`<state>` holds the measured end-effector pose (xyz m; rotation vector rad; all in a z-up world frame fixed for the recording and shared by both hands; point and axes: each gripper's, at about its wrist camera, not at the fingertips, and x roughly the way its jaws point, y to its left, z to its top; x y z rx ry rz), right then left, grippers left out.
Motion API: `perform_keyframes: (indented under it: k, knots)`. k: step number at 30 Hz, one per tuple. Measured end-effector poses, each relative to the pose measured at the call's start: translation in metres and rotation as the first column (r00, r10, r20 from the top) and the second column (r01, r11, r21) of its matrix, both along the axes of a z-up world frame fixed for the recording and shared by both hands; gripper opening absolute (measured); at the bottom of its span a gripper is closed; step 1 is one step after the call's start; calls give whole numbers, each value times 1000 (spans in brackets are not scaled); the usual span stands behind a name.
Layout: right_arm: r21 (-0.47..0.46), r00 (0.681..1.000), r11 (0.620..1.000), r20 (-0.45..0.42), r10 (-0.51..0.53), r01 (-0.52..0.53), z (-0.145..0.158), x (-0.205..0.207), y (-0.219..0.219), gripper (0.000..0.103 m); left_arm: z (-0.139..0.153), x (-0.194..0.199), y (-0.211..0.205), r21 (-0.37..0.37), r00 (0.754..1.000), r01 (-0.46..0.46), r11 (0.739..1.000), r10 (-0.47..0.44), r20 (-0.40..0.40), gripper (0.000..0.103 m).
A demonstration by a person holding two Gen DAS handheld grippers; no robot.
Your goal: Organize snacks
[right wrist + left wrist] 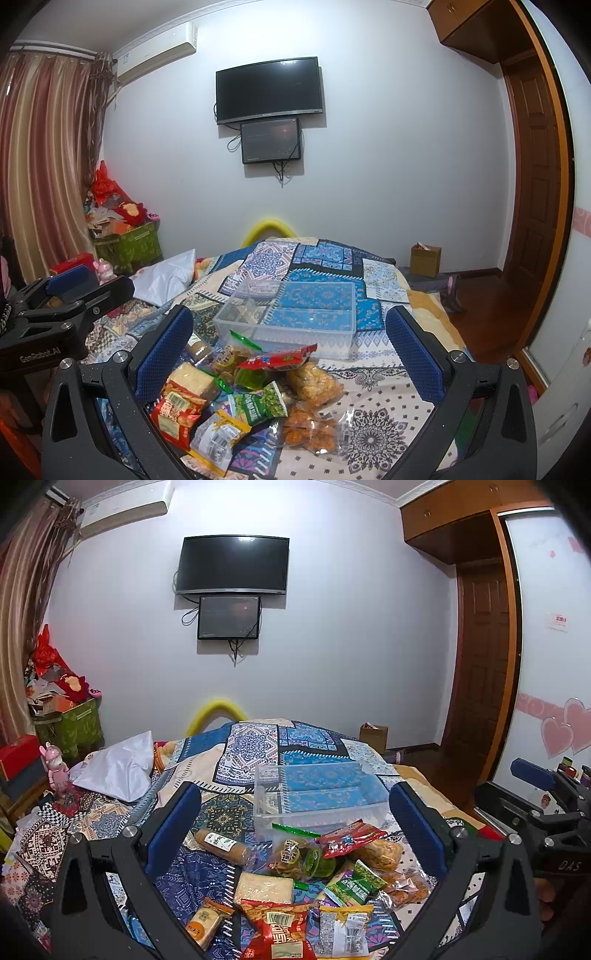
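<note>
1. The left tongs [295, 827] stand wide open above the bed, holding nothing, their blue pads spread to either side of the snack pile.
2. The right tongs [288, 350] are likewise spread wide and empty, hovering over the same pile from its right side.
3. Each pair of tongs shows at the edge of the other's view, so the two are side by side.
4. The snacks lie in a loose heap on the patchwork quilt [251, 746] covering the bed, just in front of a clear plastic bin [317, 797].
5. The bin sits upright on the quilt on the far side of the heap; nothing can be made out in it apart from the quilt pattern showing through its walls.
6. In the heap: a red peanut packet [280, 926] nearest the cameras, a yellow-edged packet [343, 930] beside it, and a green pea packet [258, 404] in the middle.
7. A green jelly cup [253, 378] sits under a red wrapper [280, 360] at the bin's near side.
8. A roll of biscuits [223, 845] lies apart at the left edge of the heap.
9. A clear bag of fried snacks [314, 382] rests to the right.
10. A white pillow [118, 768] lies at the quilt's left edge, well apart from the snacks.
</note>
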<state>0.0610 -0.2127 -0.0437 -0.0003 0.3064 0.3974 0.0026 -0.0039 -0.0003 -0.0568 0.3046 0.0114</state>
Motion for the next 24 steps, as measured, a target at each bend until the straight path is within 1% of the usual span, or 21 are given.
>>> perform_keyframes:
  k: [24]
  knots:
    - [3, 1000, 1000, 1, -3, 3, 0, -1, 1, 103, -2, 1, -3, 1, 1000, 0, 1000, 0, 3, 103]
